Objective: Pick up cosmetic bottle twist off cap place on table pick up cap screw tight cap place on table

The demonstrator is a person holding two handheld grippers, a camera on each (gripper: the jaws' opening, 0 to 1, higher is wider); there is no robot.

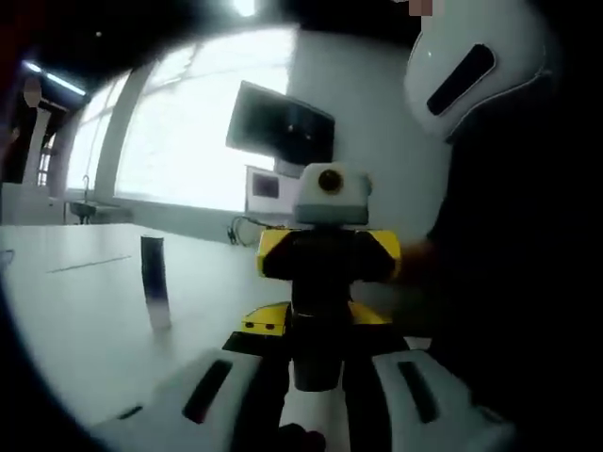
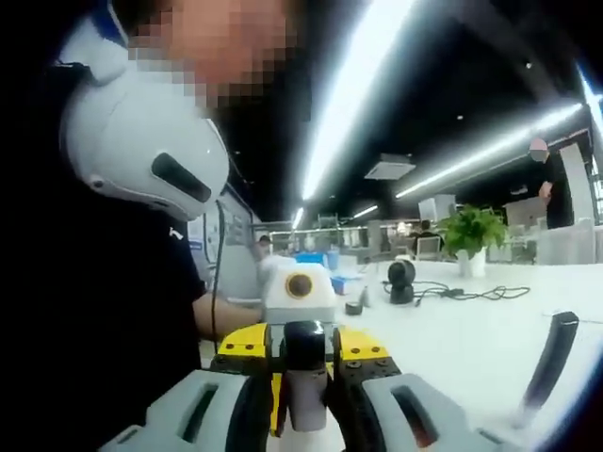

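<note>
At the table's near edge, in the left gripper view, one dark upright piece (image 1: pixel 154 282) stands alone on the white table (image 1: pixel 75 311) at about 10 o'clock from the tool, well apart from it and untouched. To its right the left gripper (image 1: pixel 316 381) has its two pale jaws closed in around the near end of the single cosmetic bottle (image 1: pixel 311 428), which sits at 6 o'clock between them, off the table. The bottle's long axis runs straight ahead, toward 12 o'clock, into the yellow and black right gripper (image 1: pixel 325 259) facing it nose to nose. In the right gripper view that tool's own jaws pinch a pale cylinder at 6 o'clock, with a dark round part just beyond it and the left gripper dead ahead at 12. So both tools clamp one bottle, end to end, on a shared line; neither is nearer. I cannot tell for sure which end carries the cap. By my judgement the twist turns on keeping the two grippers on that one axis while one rolls against the other. Count: one bottle, two grippers, one dark piece
</note>
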